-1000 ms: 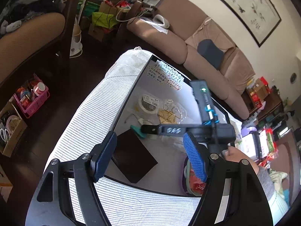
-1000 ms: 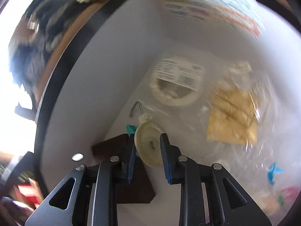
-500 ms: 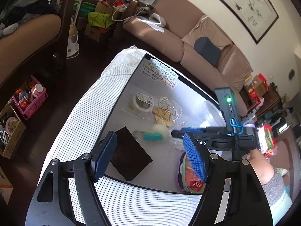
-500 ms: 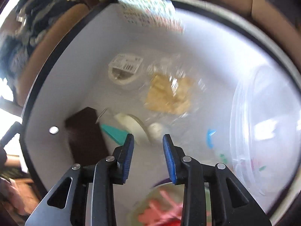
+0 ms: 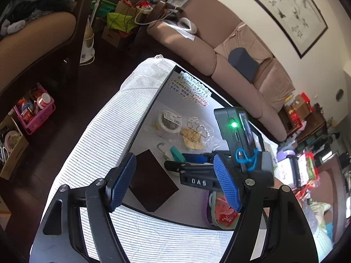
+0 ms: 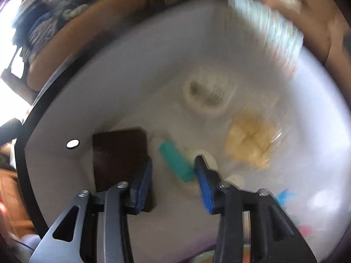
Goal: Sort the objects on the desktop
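Observation:
A teal and white object (image 6: 175,163) lies on the white desk mat (image 6: 109,100), just ahead of my open right gripper (image 6: 173,179); the view is blurred. It also shows in the left wrist view (image 5: 177,154). A dark brown square pad (image 6: 118,155) lies to its left, beside the left finger. A roll of tape (image 6: 208,94) and a bag of yellow clips (image 6: 250,140) lie farther off. My left gripper (image 5: 175,182) is open and empty, held above the near edge of the mat, with the right gripper (image 5: 193,160) in front of it.
A purple bowl with red packets (image 5: 221,210) sits at the mat's near right. A printed sticker sheet (image 5: 190,87) lies at the far end. A striped cloth (image 5: 105,144) covers the table around the mat. A sofa (image 5: 219,50) stands beyond.
My right gripper held the teal and white object a second ago. It has opened wider and the object now lies on the mat between the fingertips. The left gripper has stayed open.

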### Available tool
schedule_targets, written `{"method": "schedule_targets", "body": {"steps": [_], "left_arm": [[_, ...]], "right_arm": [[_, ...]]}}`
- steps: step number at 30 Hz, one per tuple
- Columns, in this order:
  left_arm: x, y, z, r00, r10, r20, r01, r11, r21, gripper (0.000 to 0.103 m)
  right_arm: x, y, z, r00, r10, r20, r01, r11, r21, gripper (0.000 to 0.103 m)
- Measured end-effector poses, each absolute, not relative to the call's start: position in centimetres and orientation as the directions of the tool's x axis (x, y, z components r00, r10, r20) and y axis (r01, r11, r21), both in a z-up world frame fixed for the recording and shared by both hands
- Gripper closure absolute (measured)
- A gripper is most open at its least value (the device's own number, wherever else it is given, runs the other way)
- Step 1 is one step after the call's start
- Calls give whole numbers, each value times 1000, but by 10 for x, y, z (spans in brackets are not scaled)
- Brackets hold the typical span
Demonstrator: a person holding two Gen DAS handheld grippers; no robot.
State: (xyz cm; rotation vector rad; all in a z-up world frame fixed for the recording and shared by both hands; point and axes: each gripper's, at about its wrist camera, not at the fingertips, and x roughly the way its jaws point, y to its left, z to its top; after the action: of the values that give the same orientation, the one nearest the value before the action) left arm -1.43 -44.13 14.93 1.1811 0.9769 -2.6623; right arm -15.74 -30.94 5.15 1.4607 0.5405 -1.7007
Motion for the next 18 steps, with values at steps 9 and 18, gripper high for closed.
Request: {"method": "schedule_targets", "body": {"steps": [9, 18], "left_arm": [[-20, -426, 153, -678, 188, -711, 285, -824, -490, 27], [-27, -383, 160, -608, 69, -791, 294, -906, -305, 5]], "right_arm": [[-181, -264, 96, 15, -398, -917, 691, -659, 298, 42], [-144, -222, 127, -143, -343, -928, 754, -645, 122, 20]]}}
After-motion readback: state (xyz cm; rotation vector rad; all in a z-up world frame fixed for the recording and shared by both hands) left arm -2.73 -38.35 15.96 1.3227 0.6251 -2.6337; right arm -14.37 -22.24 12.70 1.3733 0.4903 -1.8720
